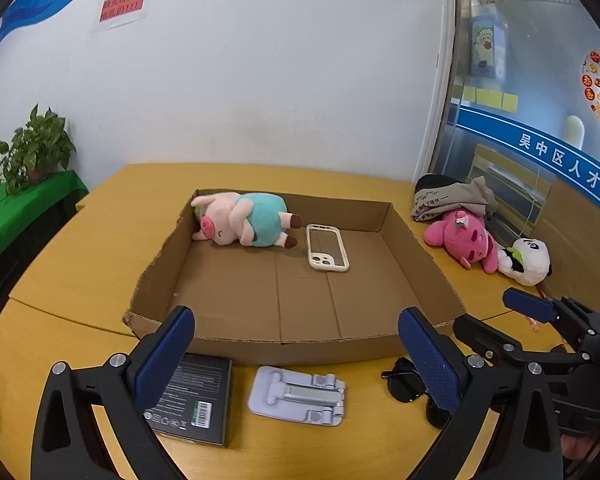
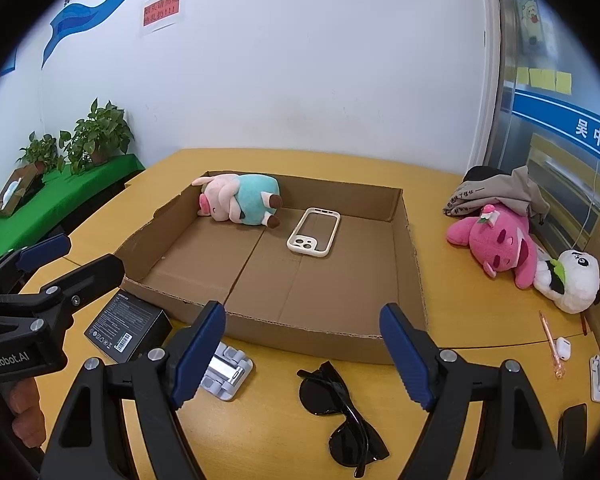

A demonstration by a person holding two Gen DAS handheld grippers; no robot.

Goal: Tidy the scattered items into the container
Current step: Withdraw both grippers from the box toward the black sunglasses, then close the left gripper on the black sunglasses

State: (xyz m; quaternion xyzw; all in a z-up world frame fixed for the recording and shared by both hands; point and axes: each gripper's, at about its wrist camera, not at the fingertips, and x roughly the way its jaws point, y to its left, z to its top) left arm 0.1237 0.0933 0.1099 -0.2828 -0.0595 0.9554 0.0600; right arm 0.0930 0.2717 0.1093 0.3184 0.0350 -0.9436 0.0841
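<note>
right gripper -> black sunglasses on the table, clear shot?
Probably yes. The black sunglasses lie flat on the yellow table, just ahead of the open right gripper, with nothing over them; the cardboard tray sits behind them.

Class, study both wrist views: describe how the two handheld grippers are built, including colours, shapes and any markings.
The left gripper and right gripper match: black plastic frames with triangular cut-outs and silver screws, each ending in two fingers faced with blue textured pads. The left one's body carries white lettering, "GenRobot.AI". No cables or sleeves show.
</note>
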